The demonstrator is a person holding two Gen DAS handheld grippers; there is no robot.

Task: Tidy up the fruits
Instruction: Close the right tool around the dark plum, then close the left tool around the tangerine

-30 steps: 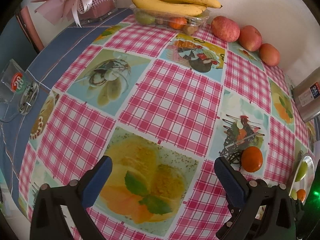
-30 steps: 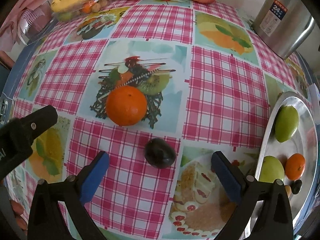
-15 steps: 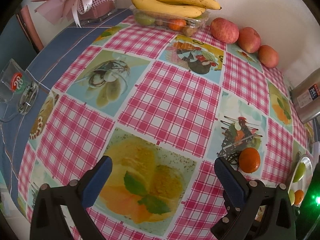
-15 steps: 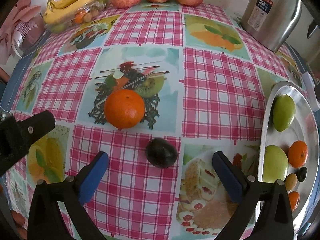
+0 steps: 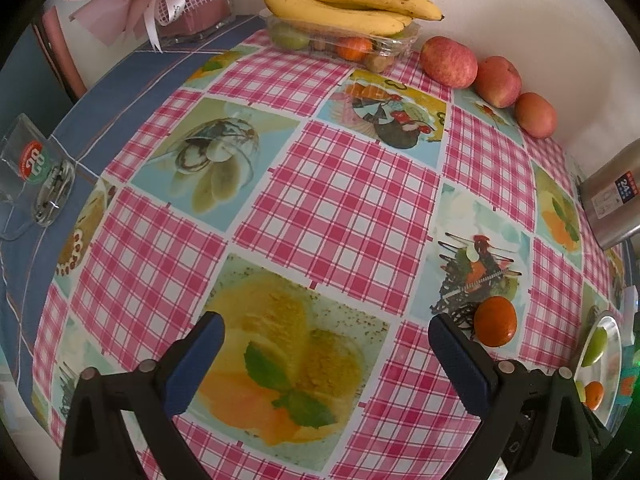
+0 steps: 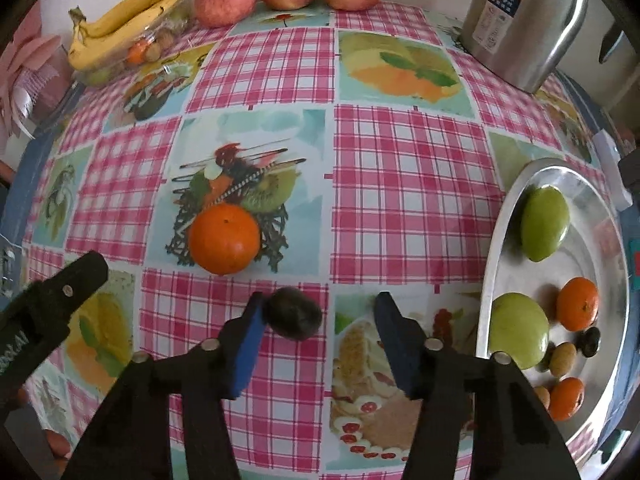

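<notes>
A small dark plum [image 6: 294, 318] lies on the checked tablecloth between the fingers of my right gripper [image 6: 320, 314]. The jaws are partly open; the left pad touches the plum, the right pad stands apart. An orange [image 6: 224, 239] sits just beyond it, also in the left wrist view [image 5: 495, 321]. A silver tray [image 6: 490, 280] at the right holds green fruits [image 6: 544, 228], oranges and small fruits. My left gripper [image 5: 326, 330] is open and empty above the cloth.
Bananas [image 5: 348, 4] lie on a clear box of fruit [image 5: 344, 42] at the back. Three apples [image 5: 449, 61] line the wall. A steel pot [image 6: 524, 20] stands at the back right. A glass mug [image 5: 34, 172] is at the far left.
My right gripper has moved forward and narrowed around the plum, its left pad now touching it. The left gripper has barely moved.
</notes>
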